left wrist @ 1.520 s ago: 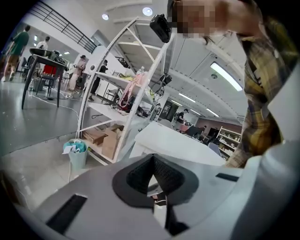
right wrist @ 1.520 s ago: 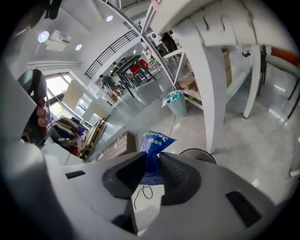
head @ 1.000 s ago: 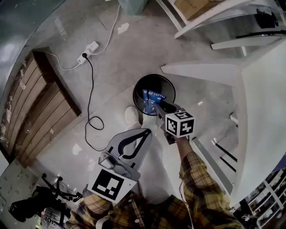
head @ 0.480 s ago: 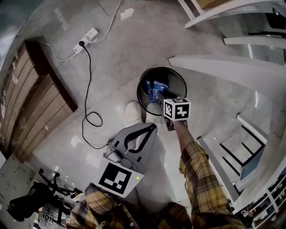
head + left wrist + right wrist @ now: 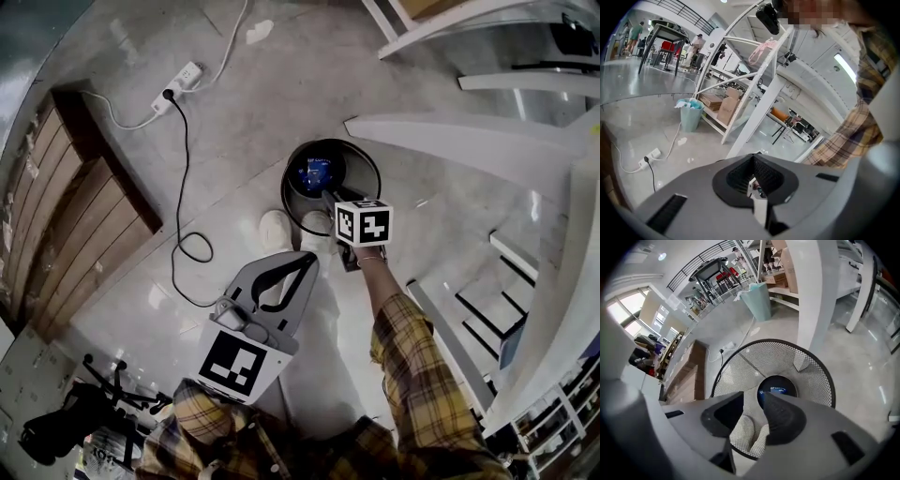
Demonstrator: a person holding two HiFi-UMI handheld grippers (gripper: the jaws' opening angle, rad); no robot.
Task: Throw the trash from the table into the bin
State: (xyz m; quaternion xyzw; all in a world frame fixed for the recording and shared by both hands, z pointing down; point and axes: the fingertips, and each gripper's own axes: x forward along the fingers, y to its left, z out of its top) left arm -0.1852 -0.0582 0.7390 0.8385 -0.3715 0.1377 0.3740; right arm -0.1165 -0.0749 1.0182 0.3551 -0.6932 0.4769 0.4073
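A black wire-mesh bin (image 5: 361, 169) stands on the grey floor beside a white table leg (image 5: 450, 141). A blue coffee packet (image 5: 316, 173) lies on the bin's bottom, also seen in the right gripper view as the packet (image 5: 777, 389) inside the mesh bin (image 5: 740, 366). My right gripper (image 5: 330, 202) hangs over the bin's near rim, pointing down into it. Its jaws are opening and nothing is between them in the right gripper (image 5: 752, 404) view. My left gripper (image 5: 309, 264) is held lower left of the bin, jaws shut and empty, also seen as the left gripper (image 5: 753, 161).
The person's two white shoes (image 5: 277, 231) stand right against the bin's near side. A black cable (image 5: 183, 187) and a white power strip (image 5: 183, 79) lie on the floor to the left, by a wooden panel (image 5: 80, 206). White shelving (image 5: 525, 84) fills the right. A teal bin (image 5: 690, 115) stands farther off.
The blue packet, earlier held by my right gripper over the bin, now lies on the bin's bottom. The right jaws have parted. Both grippers have sunk lower.
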